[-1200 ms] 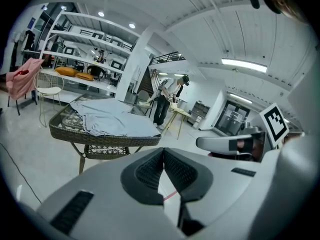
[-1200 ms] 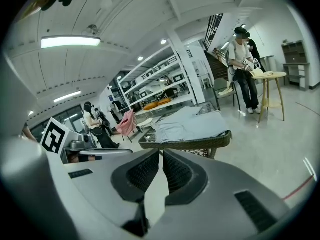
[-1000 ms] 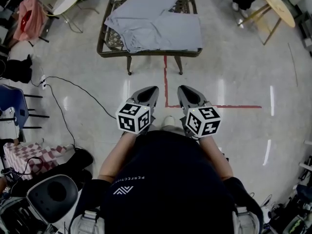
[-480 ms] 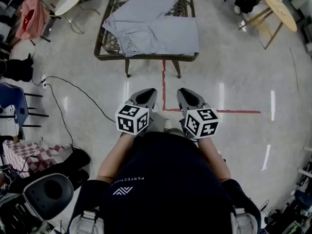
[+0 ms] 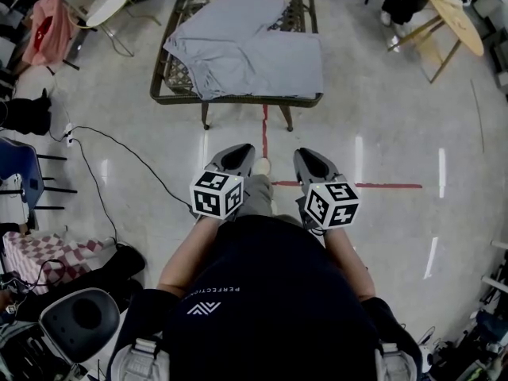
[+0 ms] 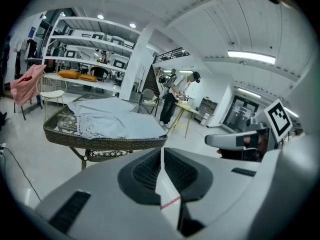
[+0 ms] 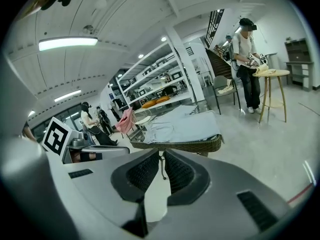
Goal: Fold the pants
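Observation:
Light grey pants [image 5: 242, 46] lie spread on a low wicker table [image 5: 183, 96] at the top of the head view; they also show in the left gripper view [image 6: 107, 121] and the right gripper view [image 7: 182, 125]. My left gripper [image 5: 240, 154] and right gripper [image 5: 308, 159] hover side by side over the floor, short of the table's near edge. Both are shut, with nothing between their jaws. The pants' waistband faces left, and one leg angles toward the far side.
A red tape line [image 5: 349, 185] marks the floor in front of the table. A black cable [image 5: 119, 145] runs across the floor at left. A round wooden side table [image 5: 454, 18] stands far right with a person beside it. A pink cloth [image 5: 44, 24] hangs on a chair far left.
Both grippers and the person have moved forward a little toward the wicker table. The jaws stay shut and the pants have not moved.

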A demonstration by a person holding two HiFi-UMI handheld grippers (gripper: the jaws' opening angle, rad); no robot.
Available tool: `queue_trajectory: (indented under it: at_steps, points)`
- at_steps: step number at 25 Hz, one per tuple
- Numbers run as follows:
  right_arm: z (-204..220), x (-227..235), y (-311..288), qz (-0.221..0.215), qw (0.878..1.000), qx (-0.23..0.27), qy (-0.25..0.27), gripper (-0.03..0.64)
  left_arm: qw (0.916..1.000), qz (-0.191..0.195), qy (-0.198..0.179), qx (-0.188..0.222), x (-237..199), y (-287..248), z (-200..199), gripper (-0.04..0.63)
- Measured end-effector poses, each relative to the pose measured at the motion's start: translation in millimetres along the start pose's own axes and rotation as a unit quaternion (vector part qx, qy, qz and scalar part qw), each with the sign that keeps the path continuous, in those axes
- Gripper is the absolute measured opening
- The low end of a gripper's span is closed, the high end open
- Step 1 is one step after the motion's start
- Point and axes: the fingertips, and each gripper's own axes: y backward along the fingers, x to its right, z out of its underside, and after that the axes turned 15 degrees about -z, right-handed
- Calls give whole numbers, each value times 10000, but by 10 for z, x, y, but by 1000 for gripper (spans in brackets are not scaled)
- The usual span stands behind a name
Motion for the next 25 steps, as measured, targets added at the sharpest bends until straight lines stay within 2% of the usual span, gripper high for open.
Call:
queue_trajectory:
  at_steps: [5,12,25]
  points:
    - [-7,130,-128,55,9999,-138,-80,41,9997,14,-161,-161,-28,-161,-5,9]
    - [-68,333,-373,158,9994,-269,-125,41,9988,-456,163,-56,-447,-378,-155,8]
    - [-376,895,-644,400,9981,-414,-208,41,9976,-631,232,-191,-733,-936,-387,8]
